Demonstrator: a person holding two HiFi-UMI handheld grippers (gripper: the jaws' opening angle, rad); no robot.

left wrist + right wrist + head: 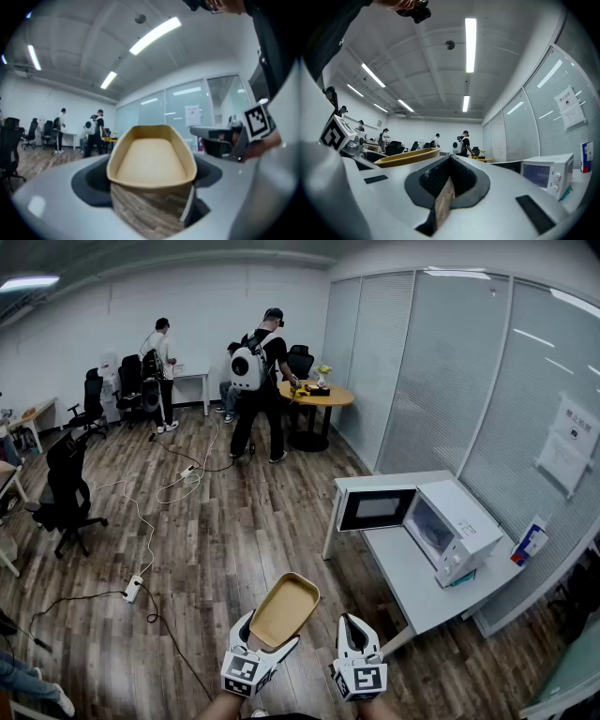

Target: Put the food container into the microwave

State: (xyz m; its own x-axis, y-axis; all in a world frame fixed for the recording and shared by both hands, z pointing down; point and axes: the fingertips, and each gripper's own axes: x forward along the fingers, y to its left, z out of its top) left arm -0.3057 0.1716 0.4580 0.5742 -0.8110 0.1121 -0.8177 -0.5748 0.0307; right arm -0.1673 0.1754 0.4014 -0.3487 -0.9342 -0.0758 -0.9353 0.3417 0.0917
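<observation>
A tan, empty oval food container [284, 608] is held up over the wood floor, and my left gripper [266, 637] is shut on its near end. The left gripper view shows the food container [152, 159] rising from between the jaws, its open side toward the camera. My right gripper [354, 632] hangs just to the right of it, shut and empty; the right gripper view shows only a sliver of floor between its jaws [444, 199]. The white microwave [452, 527] stands on a white table [419, 591] ahead to the right, with its door [376, 509] swung open to the left.
Cables and a power strip [132, 589] lie on the floor to the left. Black office chairs [66, 489] stand at the left. Two people [260, 381] are at the far end by a round table [317, 396]. A glass partition [441, 371] runs along the right.
</observation>
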